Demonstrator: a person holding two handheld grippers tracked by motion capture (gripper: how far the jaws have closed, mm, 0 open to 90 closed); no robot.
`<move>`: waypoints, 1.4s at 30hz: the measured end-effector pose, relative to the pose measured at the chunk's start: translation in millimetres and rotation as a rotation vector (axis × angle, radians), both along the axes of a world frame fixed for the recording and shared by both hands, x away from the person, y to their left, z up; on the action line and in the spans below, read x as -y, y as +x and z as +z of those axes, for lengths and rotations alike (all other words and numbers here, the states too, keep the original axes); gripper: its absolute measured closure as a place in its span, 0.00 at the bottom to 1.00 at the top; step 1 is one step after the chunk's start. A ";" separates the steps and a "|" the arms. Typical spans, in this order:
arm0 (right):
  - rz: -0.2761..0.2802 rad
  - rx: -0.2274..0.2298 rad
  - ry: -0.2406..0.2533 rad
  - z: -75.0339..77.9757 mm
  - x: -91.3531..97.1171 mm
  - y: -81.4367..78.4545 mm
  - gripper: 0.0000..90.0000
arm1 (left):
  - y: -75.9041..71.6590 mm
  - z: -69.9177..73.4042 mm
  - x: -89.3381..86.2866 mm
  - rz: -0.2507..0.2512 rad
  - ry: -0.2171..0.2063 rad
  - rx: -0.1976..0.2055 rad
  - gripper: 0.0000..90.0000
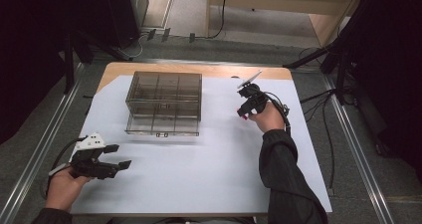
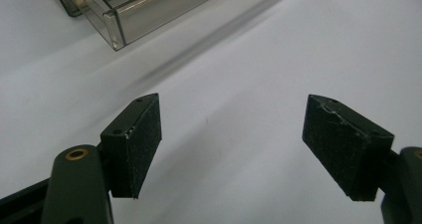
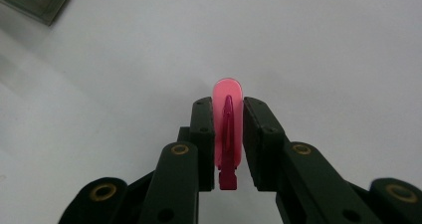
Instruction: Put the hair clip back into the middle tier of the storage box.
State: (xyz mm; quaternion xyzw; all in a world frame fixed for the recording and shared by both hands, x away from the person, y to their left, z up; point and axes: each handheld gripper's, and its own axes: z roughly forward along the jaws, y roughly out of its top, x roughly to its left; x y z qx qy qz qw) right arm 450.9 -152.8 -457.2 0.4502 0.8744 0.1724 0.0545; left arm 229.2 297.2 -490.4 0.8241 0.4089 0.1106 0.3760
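Pink plastic is the thing in hand: in the high view the right gripper [image 1: 244, 113] holds a small pink piece [image 1: 242, 117] at its tip, over the white sheet [image 1: 199, 169] to the right of the smoky clear organiser box [image 1: 164, 103]. The box sits well apart from it, compartments facing up, probably so that the piece can be dropped in from above. The left gripper [image 1: 119, 157] rests near the table's front left corner, jaws apart, likely waiting its turn.

In the left gripper view its pads [image 2: 137, 144] stand wide with nothing between them; a corner of the box [image 2: 119, 20] lies ahead.

In the right gripper view the jaws are clamped on the pink piece [image 3: 228, 129], which stands on edge between the pads [image 3: 204, 134], its rounded end poking just beyond the tips. The narrow grip seems meant to keep it steady for carrying.
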 end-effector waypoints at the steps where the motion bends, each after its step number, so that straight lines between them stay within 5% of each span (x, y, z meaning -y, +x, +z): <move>1: -0.002 0.003 0.007 0.2 -0.5 -2.5 0.86 | 1.0 0.3 0.2 -0.010 -0.001 -0.005 0.27; 42: 0.069 0.140 0.147 8.4 -10.1 -63.8 0.86 | 19.8 0.1 7.3 -0.043 -0.031 -0.017 0.27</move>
